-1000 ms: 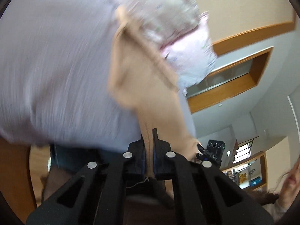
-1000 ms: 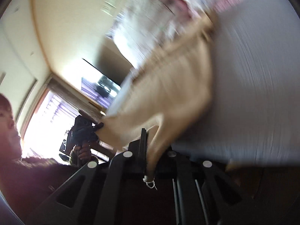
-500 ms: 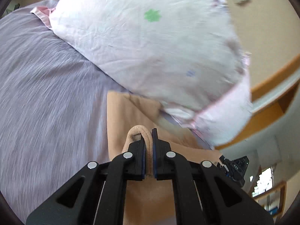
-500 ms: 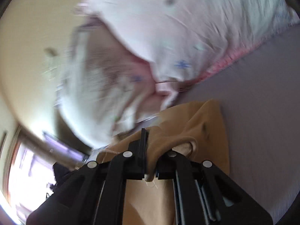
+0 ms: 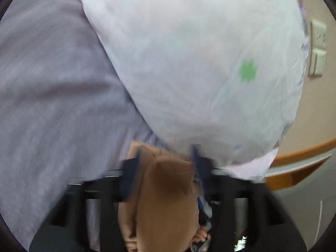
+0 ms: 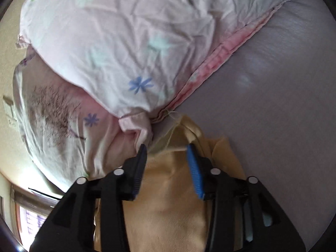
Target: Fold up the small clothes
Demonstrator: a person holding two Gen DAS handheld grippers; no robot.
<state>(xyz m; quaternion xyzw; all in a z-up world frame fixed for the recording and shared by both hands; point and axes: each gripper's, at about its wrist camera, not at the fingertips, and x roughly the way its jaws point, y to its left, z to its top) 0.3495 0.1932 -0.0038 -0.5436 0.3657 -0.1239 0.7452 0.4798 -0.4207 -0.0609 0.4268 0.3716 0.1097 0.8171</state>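
Note:
A small tan garment (image 5: 166, 191) lies on the grey-purple bed sheet (image 5: 52, 105), its far edge close to a white pillow. My left gripper (image 5: 166, 157) is open, its jaws spread on either side of the cloth, which lies loose between them. In the right wrist view the same garment (image 6: 168, 199) looks yellowish and bunched at its far corner. My right gripper (image 6: 167, 153) is open too, its blue-padded fingers (image 6: 194, 168) wide apart over the cloth.
A white pillow with small flower prints (image 5: 199, 63) (image 6: 126, 42) lies just beyond the garment, with a pink trim (image 6: 212, 63). The sheet (image 6: 273, 94) stretches to the side. A beige wall with switches (image 5: 317, 48) is behind.
Both grippers were shut on the tan garment and carried it down onto the sheet by the pillow. Now both have opened and the cloth lies free.

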